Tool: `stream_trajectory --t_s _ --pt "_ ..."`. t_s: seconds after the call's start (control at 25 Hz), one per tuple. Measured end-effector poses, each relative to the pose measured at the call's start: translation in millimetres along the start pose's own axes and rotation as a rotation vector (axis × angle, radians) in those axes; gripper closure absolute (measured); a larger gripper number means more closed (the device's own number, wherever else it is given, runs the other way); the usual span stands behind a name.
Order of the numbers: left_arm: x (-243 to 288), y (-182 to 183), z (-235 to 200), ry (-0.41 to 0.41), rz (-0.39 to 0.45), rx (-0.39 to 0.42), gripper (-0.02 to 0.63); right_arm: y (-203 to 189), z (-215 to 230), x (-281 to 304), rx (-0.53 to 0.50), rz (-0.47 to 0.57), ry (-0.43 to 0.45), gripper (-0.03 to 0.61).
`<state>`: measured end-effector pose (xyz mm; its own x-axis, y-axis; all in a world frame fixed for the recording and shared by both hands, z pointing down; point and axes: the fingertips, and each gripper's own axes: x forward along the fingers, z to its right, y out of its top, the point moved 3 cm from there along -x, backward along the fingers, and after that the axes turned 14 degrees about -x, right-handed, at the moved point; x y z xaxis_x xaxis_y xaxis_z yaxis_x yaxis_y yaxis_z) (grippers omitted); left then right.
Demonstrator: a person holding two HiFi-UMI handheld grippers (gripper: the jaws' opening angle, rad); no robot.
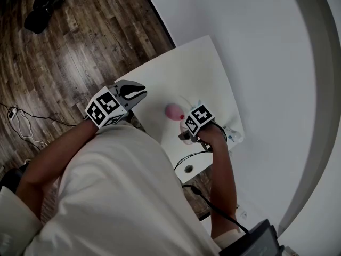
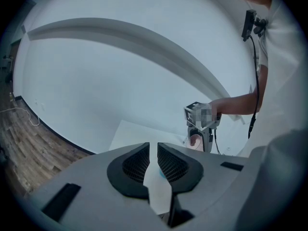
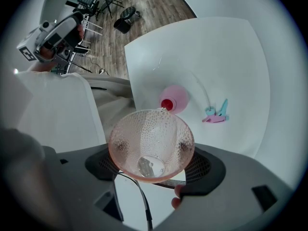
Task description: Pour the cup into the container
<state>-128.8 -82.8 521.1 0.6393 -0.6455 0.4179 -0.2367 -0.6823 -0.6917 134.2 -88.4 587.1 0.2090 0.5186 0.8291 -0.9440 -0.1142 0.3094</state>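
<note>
Translucent pink, dimpled cup in the grey right gripper; beyond it, pink container with red mouth, turquoise-and-pink clip, white table; black-and-white squared cube on the left gripper.

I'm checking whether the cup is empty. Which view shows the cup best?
The right gripper view: the cup fills the centre, mouth toward the camera, inside visible. The left gripper view shows it small and distant; the head view hides most of it beneath the right gripper.
</note>
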Motion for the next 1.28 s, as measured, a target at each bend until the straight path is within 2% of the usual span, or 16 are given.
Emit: stream_trajectory --t_s 1.28 --pt "0.0 0.5 -4.4 -0.004 0.003 -0.006 0.571 1.0 -3.3 0.1 -0.004 -0.029 0.024 0.2"
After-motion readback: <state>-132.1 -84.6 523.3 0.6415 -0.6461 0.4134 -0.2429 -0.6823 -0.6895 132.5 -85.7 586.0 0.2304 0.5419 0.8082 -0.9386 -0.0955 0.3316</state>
